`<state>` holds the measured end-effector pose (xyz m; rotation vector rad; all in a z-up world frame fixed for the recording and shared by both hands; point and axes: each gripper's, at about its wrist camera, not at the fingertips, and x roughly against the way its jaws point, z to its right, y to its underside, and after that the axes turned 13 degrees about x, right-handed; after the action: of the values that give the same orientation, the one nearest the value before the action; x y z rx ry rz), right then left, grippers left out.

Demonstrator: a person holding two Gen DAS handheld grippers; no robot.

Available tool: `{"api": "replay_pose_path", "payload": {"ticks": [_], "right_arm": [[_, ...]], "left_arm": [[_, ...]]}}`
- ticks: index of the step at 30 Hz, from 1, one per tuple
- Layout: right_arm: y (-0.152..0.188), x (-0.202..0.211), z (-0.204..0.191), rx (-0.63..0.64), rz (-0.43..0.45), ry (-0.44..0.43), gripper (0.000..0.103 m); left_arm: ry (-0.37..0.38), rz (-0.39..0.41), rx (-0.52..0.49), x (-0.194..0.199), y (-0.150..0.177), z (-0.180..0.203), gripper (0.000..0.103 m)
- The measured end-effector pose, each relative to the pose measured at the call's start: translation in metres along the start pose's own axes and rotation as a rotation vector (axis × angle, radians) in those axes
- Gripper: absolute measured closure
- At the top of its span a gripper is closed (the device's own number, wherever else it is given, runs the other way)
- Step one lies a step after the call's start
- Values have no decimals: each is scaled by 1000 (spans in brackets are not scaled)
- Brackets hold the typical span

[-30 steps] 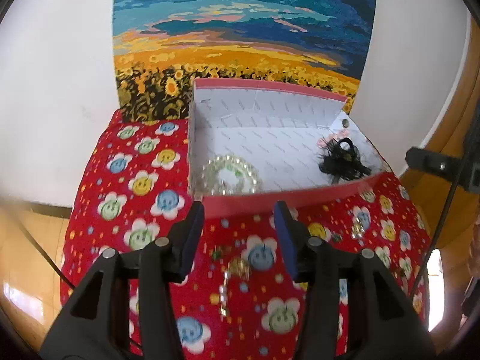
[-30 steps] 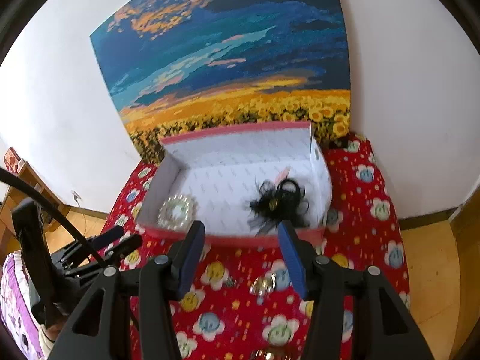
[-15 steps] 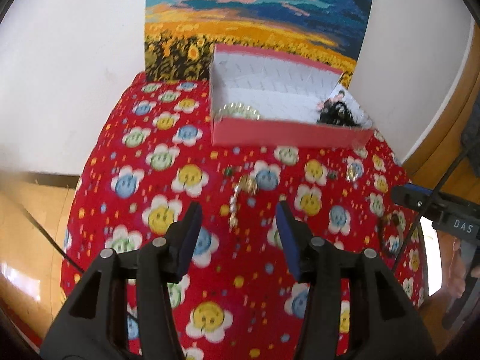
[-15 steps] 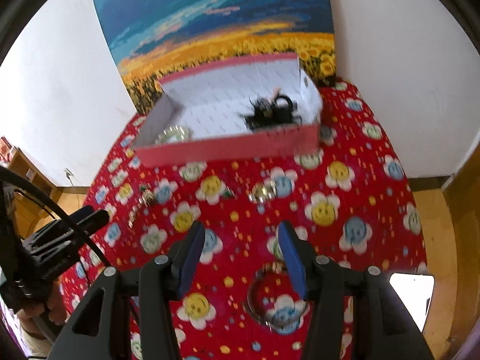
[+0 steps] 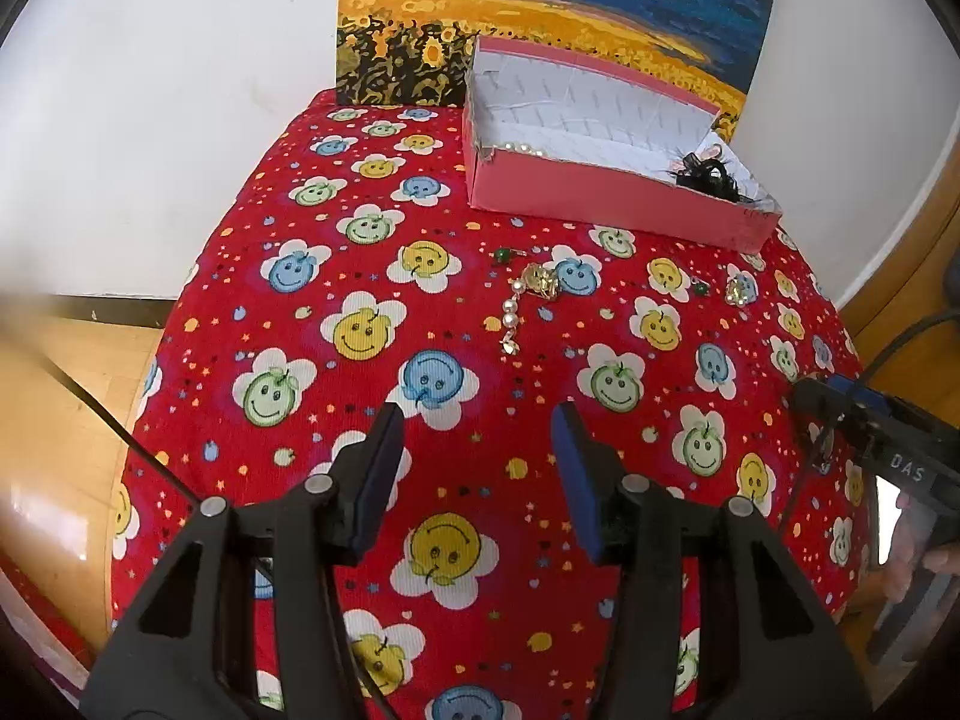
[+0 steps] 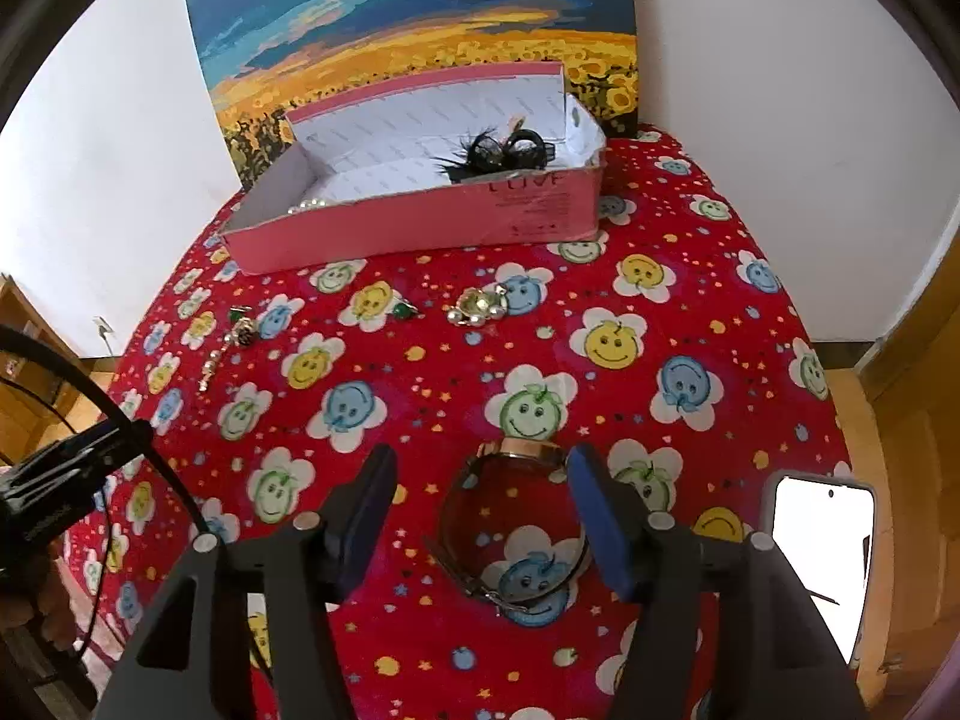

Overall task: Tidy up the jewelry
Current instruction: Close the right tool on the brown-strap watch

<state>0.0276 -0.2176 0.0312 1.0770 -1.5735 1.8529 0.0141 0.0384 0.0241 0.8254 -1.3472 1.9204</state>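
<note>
Both grippers have drawn back from the pink box [image 6: 420,222] and sunk toward the red smiley cloth [image 6: 690,312]. The right gripper [image 6: 480,492], jaws just widening, stands released around a dark-strapped, gold-cased watch [image 6: 510,516] lying flat. The left gripper [image 5: 477,438] hangs released, empty.

pearl bracelet [image 5: 521,147]: mostly hidden behind box wall [image 5: 600,192]; phone [image 6: 822,564]: edge-cropped

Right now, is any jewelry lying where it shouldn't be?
Yes. The pearl earring, a brooch, green beads and a watch lie loose on the red cloth, outside the pink box, which already holds pearls and a black hair tie.
</note>
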Motion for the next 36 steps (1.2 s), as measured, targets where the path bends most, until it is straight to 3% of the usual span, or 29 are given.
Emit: {"api": "replay_pose_path", "payload": {"ticks": [10, 16, 19, 21, 22, 27, 36], "right_arm": [[6, -1, 2, -1, 27, 67, 28], [10, -14, 4, -25, -8, 31, 26], [11, -16, -3, 8, 2, 57, 27], [12, -16, -7, 24, 5, 81, 34], [13, -15, -9, 32, 8, 94, 44], [15, -10, -6, 21, 29, 78, 62], [12, -2, -7, -24, 69, -24, 65]], "left_arm": [[-7, -2, 9, -2, 1, -3, 59], [-7, -1, 15, -3, 1, -3, 58], [-8, -4, 13, -4, 1, -3, 58], [-9, -4, 11, -5, 0, -2, 58], [-8, -5, 11, -6, -1, -2, 58], [-14, -34, 13, -16, -5, -1, 58], [17, -27, -24, -25, -19, 22, 58]]}}
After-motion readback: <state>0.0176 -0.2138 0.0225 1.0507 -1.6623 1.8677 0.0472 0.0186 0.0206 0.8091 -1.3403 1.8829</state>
